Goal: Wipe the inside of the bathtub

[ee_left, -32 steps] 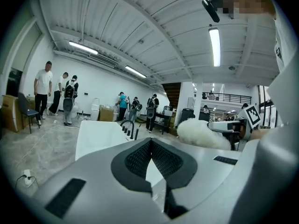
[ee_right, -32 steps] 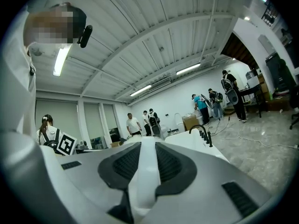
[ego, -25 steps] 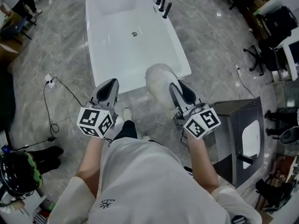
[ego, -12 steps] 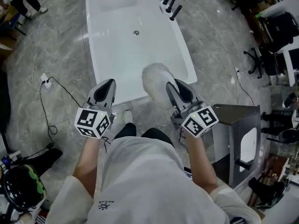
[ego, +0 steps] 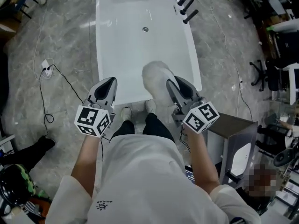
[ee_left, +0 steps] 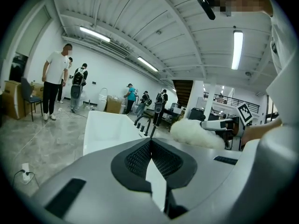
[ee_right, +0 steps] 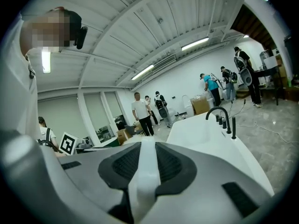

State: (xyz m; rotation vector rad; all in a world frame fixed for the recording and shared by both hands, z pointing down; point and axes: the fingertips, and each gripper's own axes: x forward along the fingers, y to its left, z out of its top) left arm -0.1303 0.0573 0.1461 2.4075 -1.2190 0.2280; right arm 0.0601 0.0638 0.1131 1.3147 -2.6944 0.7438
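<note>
The white bathtub (ego: 101,55) runs away from me, with a black faucet (ego: 183,2) on its far right rim and a drain (ego: 145,29) in its floor. My right gripper (ego: 171,82) is shut on a white fluffy duster (ego: 156,77) that hangs over the tub's near end. My left gripper (ego: 110,81) is shut on nothing, just over the near rim at the left. In the left gripper view its jaws (ee_left: 150,143) meet, with the tub (ee_left: 105,127) and the duster (ee_left: 196,133) beyond. In the right gripper view a white strip of the duster (ee_right: 144,171) is clamped in the gripper (ee_right: 142,146).
A cable and plug (ego: 46,69) lie on the marble floor left of the tub. A grey cabinet (ego: 238,139) stands at my right. My shoes (ego: 126,112) touch the tub's near end. Several people (ee_left: 53,85) stand far off in the hall.
I have stepped up to the tub's near end, and both shoes now show there. Both grippers keep the same pose and now reach over the near rim.
</note>
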